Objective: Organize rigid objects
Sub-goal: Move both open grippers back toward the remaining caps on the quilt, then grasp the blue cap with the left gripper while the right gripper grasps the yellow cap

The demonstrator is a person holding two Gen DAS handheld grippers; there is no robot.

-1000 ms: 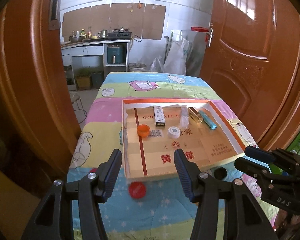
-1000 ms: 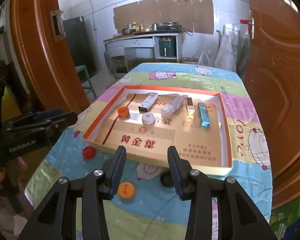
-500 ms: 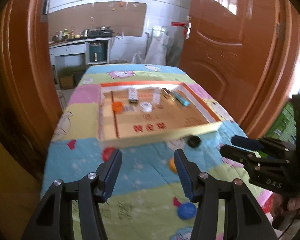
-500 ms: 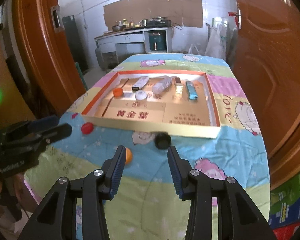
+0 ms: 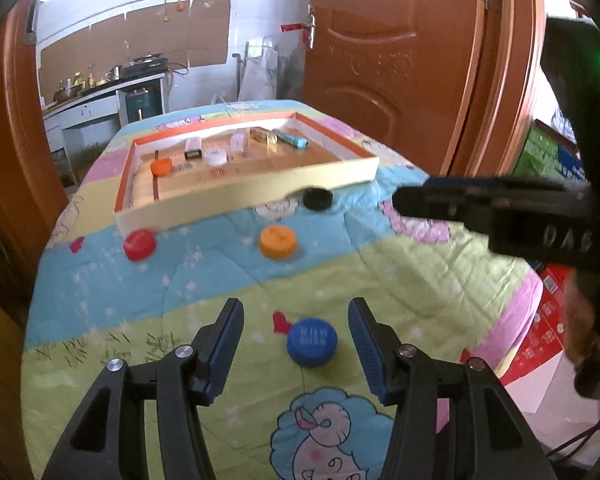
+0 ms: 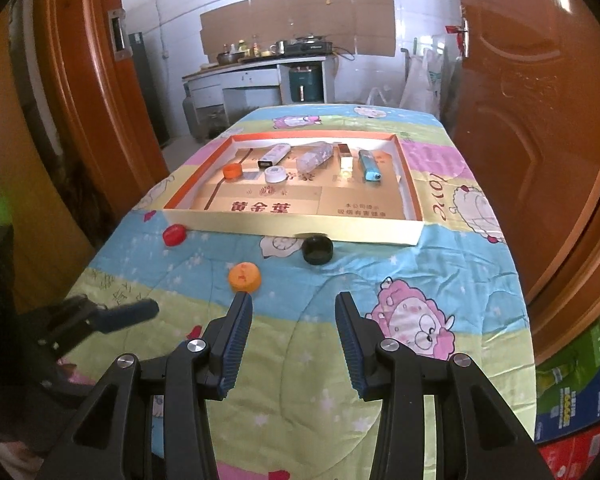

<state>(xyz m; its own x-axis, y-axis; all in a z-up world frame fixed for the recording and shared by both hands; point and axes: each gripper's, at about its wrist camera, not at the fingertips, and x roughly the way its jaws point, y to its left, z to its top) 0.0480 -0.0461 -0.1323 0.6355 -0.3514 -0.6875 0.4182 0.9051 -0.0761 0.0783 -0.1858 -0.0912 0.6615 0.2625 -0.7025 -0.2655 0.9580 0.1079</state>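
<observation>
Left gripper poised over a blue cap at the near end of a quilt-covered table — jaws wide, nothing held.

The blue cap lies flat just ahead of the left gripper's tips, a little toward its right finger; being round, it offers no long axis to line up with, and this hand looks far nearer to it than the right gripper, which hangs partly open and empty over bare quilt. The shallow cardboard tray toward the table's far end holds an orange cap, a white cap, a white box, a clear bottle, a gold piece and a teal lighter. Outside it — a black cap touching the tray's near wall, a red cap by its near left corner, and an orange disc cap mid-table.
</observation>
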